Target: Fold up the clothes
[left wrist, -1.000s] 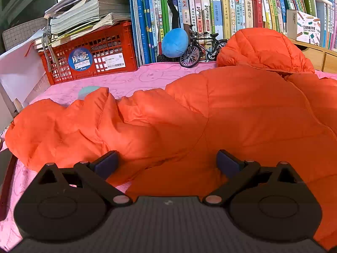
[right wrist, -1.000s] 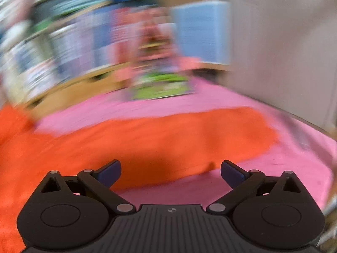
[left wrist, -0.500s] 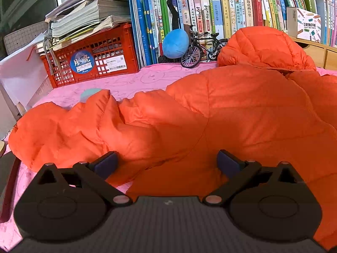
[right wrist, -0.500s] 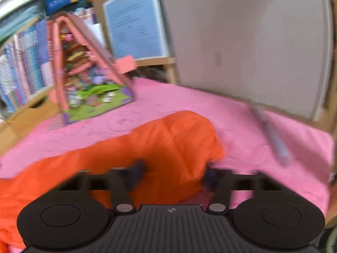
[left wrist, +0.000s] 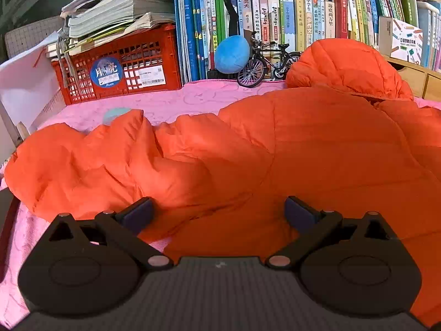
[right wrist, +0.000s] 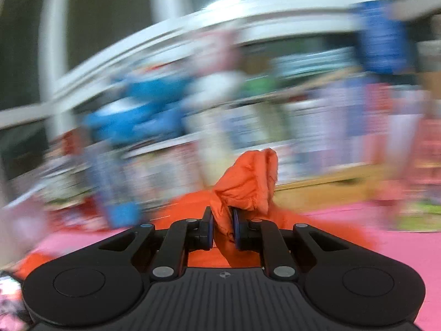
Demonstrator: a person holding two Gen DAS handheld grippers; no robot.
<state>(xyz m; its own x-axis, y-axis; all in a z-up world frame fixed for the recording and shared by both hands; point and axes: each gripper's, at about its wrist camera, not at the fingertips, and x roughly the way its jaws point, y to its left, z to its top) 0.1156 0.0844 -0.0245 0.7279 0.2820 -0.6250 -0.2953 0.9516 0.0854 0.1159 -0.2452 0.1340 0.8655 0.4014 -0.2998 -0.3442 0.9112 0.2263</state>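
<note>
The right gripper (right wrist: 222, 229) has its jaws closing on a bunched orange fold of the jacket (right wrist: 248, 184), the pads pinching cloth that rises toward 12 o'clock above them; everything behind is motion-blurred.

The left gripper (left wrist: 217, 212) has its jaws wide apart, nothing pressed between them, hanging over the jacket (left wrist: 275, 149). The jacket spreads across the pink cover (left wrist: 165, 102), its crumpled sleeve out at 9 o'clock and its hood (left wrist: 347, 66) at 1 o'clock. Past it at 12 o'clock stand a toy bike (left wrist: 264, 64) and a blue ball (left wrist: 232, 54), a red crate (left wrist: 124, 66) at 10 o'clock, and books (left wrist: 289, 13) behind.
</note>
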